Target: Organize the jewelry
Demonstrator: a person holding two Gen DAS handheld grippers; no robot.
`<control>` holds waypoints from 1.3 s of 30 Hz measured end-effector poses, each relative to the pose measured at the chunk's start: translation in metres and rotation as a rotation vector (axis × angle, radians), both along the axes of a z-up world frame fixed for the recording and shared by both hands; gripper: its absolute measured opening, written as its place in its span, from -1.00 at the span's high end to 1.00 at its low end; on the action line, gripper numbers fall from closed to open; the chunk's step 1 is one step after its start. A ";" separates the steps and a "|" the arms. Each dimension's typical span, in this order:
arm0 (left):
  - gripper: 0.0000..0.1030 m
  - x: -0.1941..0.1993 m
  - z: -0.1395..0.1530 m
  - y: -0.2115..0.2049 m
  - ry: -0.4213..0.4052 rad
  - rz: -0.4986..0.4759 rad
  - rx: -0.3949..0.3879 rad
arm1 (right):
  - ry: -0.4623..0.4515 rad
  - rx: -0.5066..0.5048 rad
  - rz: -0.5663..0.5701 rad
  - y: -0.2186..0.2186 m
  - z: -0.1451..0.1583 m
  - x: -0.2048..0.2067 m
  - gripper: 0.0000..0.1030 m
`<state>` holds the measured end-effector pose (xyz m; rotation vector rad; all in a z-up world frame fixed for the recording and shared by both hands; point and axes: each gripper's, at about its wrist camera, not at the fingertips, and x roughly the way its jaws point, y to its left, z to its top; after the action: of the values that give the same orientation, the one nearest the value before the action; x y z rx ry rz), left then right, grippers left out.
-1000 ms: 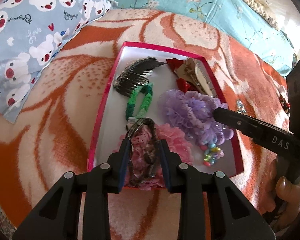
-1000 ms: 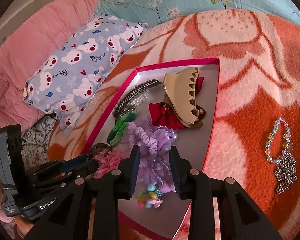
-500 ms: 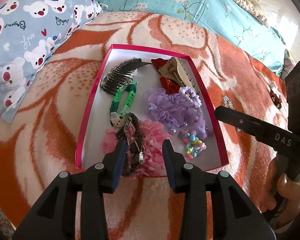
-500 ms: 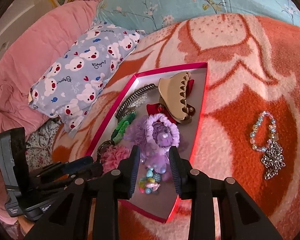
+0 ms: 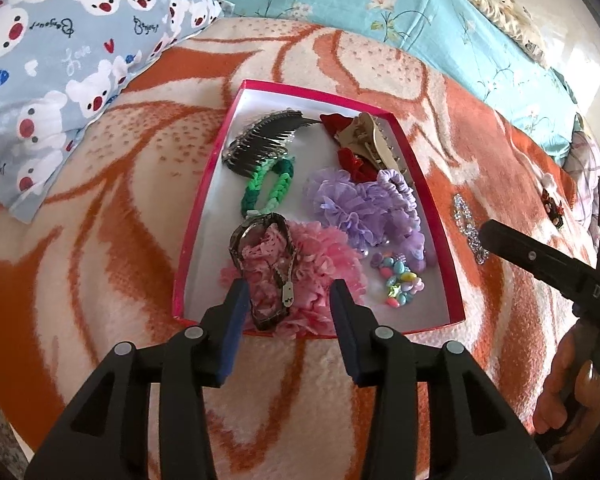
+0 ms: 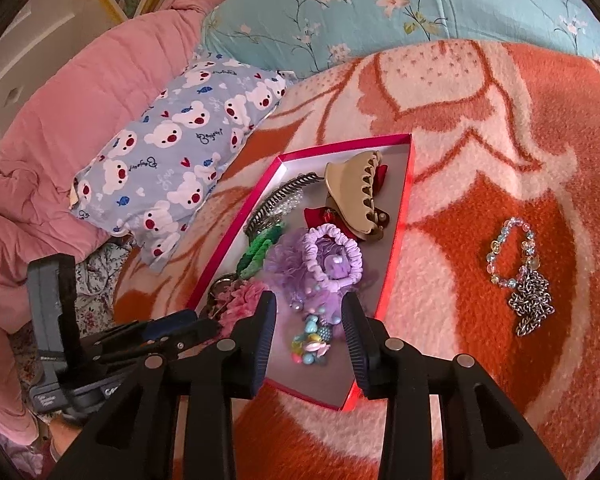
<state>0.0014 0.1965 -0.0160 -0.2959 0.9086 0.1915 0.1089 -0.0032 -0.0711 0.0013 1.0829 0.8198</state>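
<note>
A red box (image 5: 432,200) on the blanket holds hair and jewelry pieces. Among them are a dark bracelet (image 5: 282,276) with a tag lying on a pink scrunchie (image 5: 324,264), purple scrunchies (image 5: 360,208), a green band (image 5: 266,188), a dark comb (image 5: 260,140), a beige claw clip (image 6: 354,196) and a pastel bead bracelet (image 6: 310,344). My left gripper (image 5: 288,300) hovers at the box's near edge over the dark bracelet, its jaws opening and touching nothing. My right gripper (image 6: 308,312) is open above the bead bracelet and holds nothing.
On the orange blanket right of the box lie a clear bead bracelet (image 6: 510,256) and a silver chain (image 6: 532,304). A small dark clip (image 5: 552,204) lies farther off. A bear-print pillow (image 6: 172,152) and a pink quilt (image 6: 60,120) are on the left.
My left gripper let go of the dark bracelet on the pink scrunchie, widened and drew back. My right gripper pulled back and up from the purple scrunchies.
</note>
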 end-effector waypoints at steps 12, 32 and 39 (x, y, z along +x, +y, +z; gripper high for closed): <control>0.08 -0.014 0.003 0.006 -0.006 0.015 -0.015 | -0.012 -0.003 0.006 -0.001 0.009 -0.015 0.20; -0.70 -0.067 0.019 0.004 0.079 0.073 0.033 | -0.058 -0.116 0.094 -0.015 0.028 -0.060 -0.77; -0.70 -0.077 0.019 -0.005 0.101 0.073 0.097 | -0.028 -0.191 0.100 -0.029 0.014 -0.070 -0.78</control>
<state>-0.0752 0.1917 0.0032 -0.2309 0.9859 0.3193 0.0384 -0.0318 -0.0571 -0.2256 1.1382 0.8005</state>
